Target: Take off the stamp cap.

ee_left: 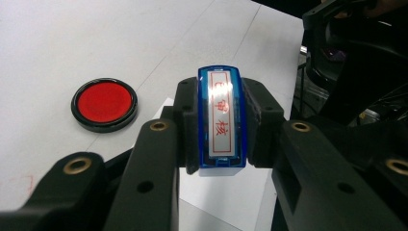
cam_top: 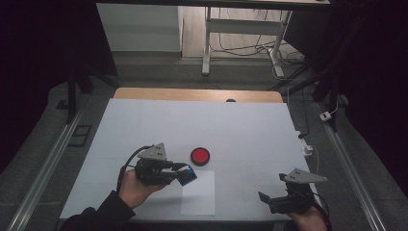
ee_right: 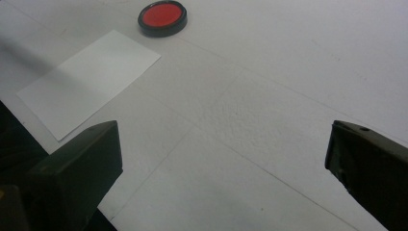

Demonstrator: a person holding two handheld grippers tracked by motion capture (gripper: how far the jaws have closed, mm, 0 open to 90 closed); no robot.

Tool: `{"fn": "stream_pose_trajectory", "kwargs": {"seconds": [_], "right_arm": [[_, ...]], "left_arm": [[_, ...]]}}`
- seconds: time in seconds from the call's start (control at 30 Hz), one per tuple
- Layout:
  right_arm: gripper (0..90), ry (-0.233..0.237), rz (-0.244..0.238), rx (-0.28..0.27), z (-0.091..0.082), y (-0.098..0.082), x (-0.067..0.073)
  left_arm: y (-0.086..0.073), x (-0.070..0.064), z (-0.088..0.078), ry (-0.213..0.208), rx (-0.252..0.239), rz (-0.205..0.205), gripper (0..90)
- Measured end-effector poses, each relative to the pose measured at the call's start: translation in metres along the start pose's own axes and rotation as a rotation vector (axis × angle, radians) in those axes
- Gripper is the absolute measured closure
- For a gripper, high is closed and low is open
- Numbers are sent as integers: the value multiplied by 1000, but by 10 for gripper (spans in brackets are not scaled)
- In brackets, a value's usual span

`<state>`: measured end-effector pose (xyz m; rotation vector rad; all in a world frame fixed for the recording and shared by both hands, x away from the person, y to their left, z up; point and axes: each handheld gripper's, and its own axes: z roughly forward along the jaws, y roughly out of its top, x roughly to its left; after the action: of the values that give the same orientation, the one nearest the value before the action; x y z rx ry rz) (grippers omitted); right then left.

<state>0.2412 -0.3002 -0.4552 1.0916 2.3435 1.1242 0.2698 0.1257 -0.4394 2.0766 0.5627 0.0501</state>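
Stamp (ee_left: 222, 122) sits clamped in our left gripper (cam_top: 185, 174): in the left gripper view the two black jaws press its blue sides, and its label face, white with red characters in a red frame, looks back at the camera. We take the ink pad (cam_top: 199, 156) as our landmark, a round black dish with a red middle lying on the white table (cam_top: 240, 130). In the high view the stamp hangs just on the near side of the pad and a little to its left, close to it but apart from it, above the far left corner of the paper (cam_top: 198, 193). We cannot tell whether the stamp's lower end touches the paper.

The paper lies flat on the near side of the pad, its far edge near the pad and not under it. In the right gripper view the pad lies just beyond the paper's far corner, with bare table between them.

Our left hand (cam_top: 133, 188) grips the left gripper's body on the near left of the pad, with a dark sleeve (cam_top: 103, 216) behind it.

Our right gripper (cam_top: 265, 198) rests well to the near right of the pad, by the table's near edge. Its jaws stand wide apart in the right gripper view, with bare table between them and nothing held.
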Motion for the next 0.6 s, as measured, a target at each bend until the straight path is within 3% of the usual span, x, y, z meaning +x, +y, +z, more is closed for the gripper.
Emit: {"fn": "stream_pose_trajectory", "kwargs": {"seconds": [0.6], "right_arm": [[0, 71, -70, -36, 6, 12, 13]], "left_arm": [[-1, -1, 1, -5, -4, 34, 706]]}}
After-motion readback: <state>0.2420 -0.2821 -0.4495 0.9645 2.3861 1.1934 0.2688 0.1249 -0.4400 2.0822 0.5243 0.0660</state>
